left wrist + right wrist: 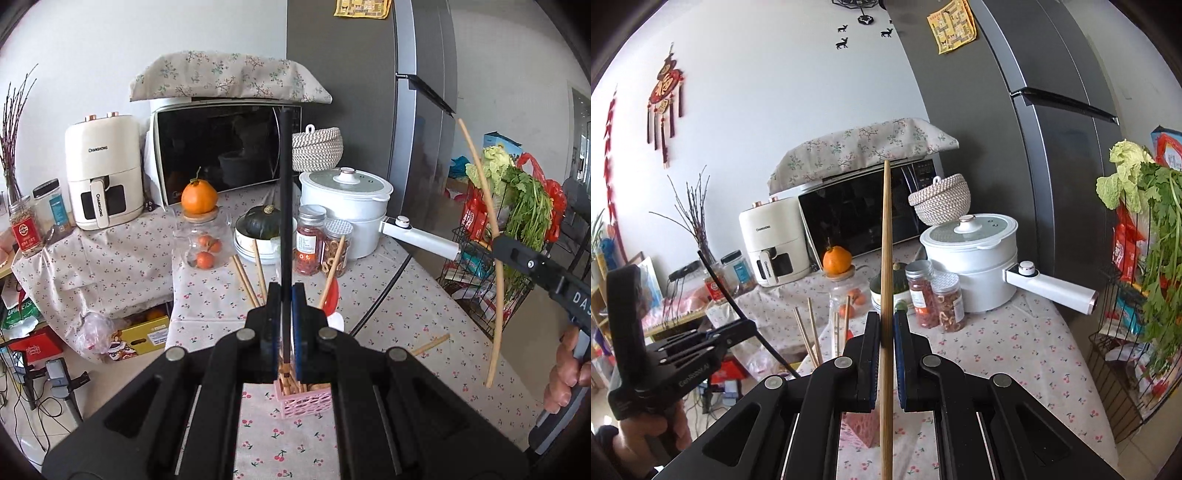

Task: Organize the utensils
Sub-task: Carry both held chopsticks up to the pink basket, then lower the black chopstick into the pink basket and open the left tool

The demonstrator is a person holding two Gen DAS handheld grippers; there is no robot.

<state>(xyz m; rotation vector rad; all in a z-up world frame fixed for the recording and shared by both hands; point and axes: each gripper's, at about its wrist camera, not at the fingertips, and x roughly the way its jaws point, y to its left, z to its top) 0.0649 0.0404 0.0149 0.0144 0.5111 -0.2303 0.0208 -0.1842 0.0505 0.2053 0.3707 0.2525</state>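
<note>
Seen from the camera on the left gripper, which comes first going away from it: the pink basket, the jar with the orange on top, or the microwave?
1. Pink basket, just beneath the left gripper.
2. Glass jar, mid-table, left.
3. Microwave, at the back.

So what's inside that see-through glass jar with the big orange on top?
The glass jar holds small orange fruits; three show. The big orange sits on its wooden lid.
</note>
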